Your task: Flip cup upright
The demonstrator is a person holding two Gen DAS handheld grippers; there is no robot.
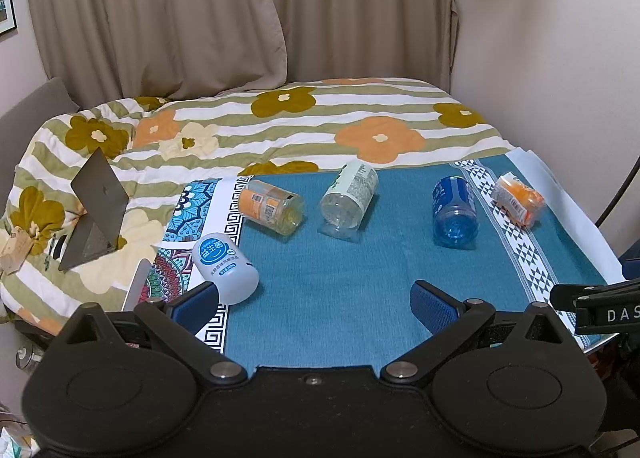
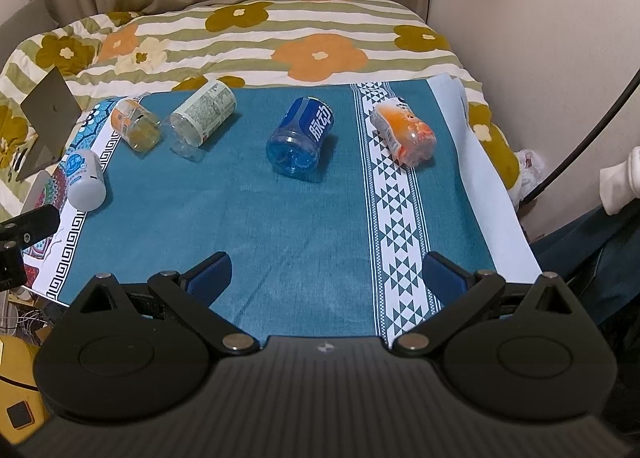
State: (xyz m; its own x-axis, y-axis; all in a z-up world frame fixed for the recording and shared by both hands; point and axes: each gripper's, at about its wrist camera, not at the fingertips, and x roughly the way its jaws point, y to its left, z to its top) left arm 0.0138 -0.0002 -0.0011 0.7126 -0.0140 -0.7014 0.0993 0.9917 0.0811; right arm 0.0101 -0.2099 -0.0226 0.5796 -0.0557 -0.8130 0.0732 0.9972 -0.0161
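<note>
Several cups made from cut bottles lie on their sides on a teal cloth (image 1: pixel 328 282). From left: a white cup (image 1: pixel 225 268), an orange-labelled clear cup (image 1: pixel 270 207), a white-labelled clear cup (image 1: pixel 349 195), a blue cup (image 1: pixel 455 212) and an orange cup (image 1: pixel 518 199). The right wrist view shows them too: the white cup (image 2: pixel 85 179), the orange-labelled one (image 2: pixel 135 123), the white-labelled one (image 2: pixel 203 112), the blue one (image 2: pixel 301 137) and the orange one (image 2: pixel 404 131). My left gripper (image 1: pixel 316 308) is open and empty, its left fingertip close to the white cup. My right gripper (image 2: pixel 327 278) is open and empty, well short of the blue cup.
A floral striped quilt (image 1: pixel 280 126) covers the bed behind the cloth. A grey stand (image 1: pixel 96 214) sits on the quilt at left. The wall (image 2: pixel 540 38) is close on the right. The right gripper's edge (image 1: pixel 596 300) shows in the left wrist view.
</note>
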